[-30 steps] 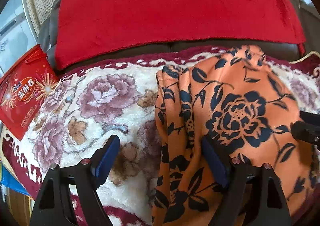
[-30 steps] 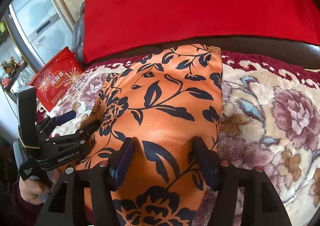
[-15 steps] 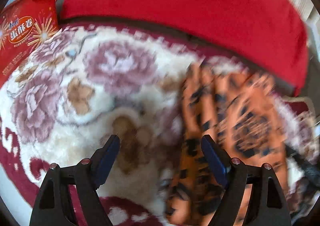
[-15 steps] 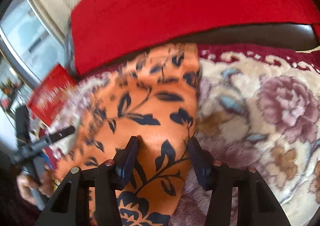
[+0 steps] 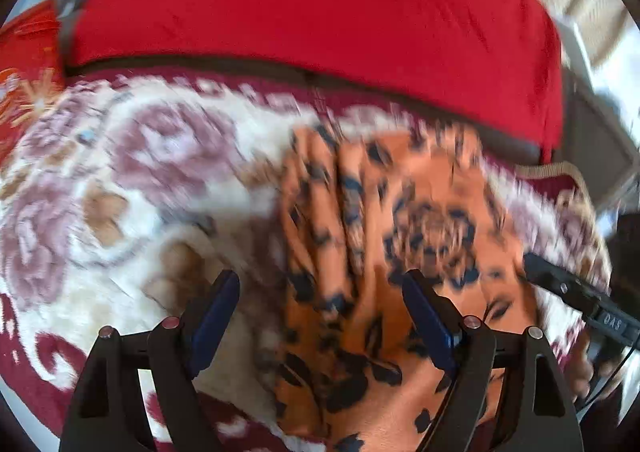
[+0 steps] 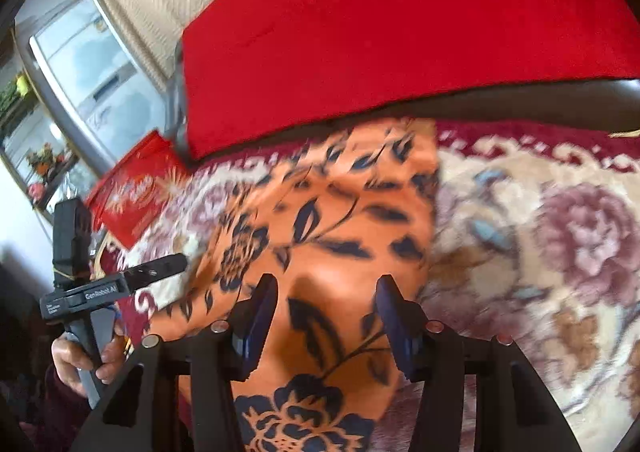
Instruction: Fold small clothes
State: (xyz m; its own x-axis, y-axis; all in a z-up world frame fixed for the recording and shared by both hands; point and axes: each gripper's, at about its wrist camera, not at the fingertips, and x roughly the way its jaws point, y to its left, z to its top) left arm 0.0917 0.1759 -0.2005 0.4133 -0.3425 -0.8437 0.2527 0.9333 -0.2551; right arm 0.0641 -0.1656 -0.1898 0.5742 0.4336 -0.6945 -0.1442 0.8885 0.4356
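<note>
right wrist: one orange floral garment point(image 6: 320, 212), two tongs.

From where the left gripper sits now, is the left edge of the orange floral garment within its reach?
Probably yes. The left gripper stands open over the floral blanket, and the orange floral garment has its bunched left edge between the fingers with nothing covering it.
</note>
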